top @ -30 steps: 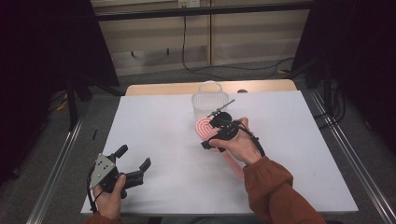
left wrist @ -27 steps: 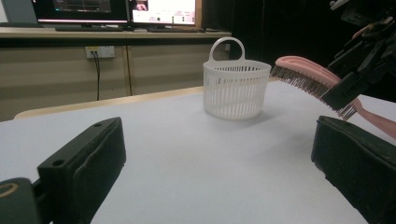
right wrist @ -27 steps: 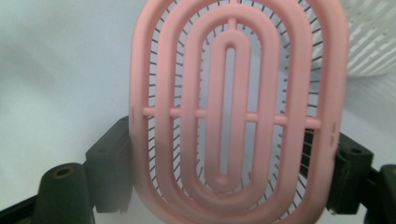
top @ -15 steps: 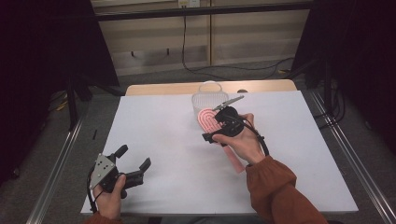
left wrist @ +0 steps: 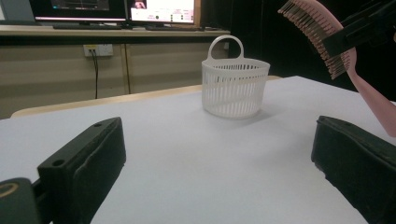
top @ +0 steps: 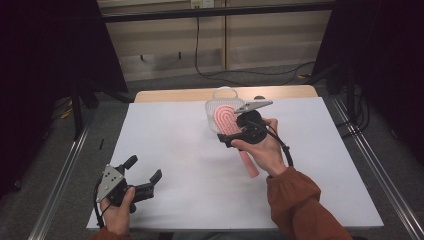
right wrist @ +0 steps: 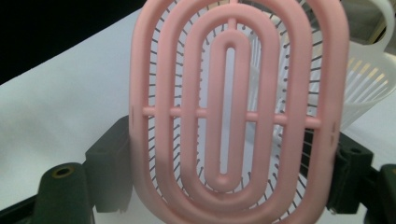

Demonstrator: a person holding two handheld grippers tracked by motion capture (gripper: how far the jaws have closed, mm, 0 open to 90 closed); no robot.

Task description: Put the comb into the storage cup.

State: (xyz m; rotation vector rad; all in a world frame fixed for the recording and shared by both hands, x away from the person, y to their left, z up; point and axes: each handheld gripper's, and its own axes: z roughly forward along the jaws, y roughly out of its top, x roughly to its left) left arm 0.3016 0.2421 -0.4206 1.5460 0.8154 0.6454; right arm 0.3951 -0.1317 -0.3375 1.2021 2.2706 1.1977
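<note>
The right gripper (top: 239,131) is clamping the pink hairbrush (right wrist: 233,112) across its vented head, carrying it above the table (top: 165,145) just at six o'clock of the white basket (left wrist: 236,88). I judge the carry step is under way; next calls for tipping the brush over the rim. At eight o'clock, the left gripper (top: 142,175) is resting empty, jaws spread.
</note>
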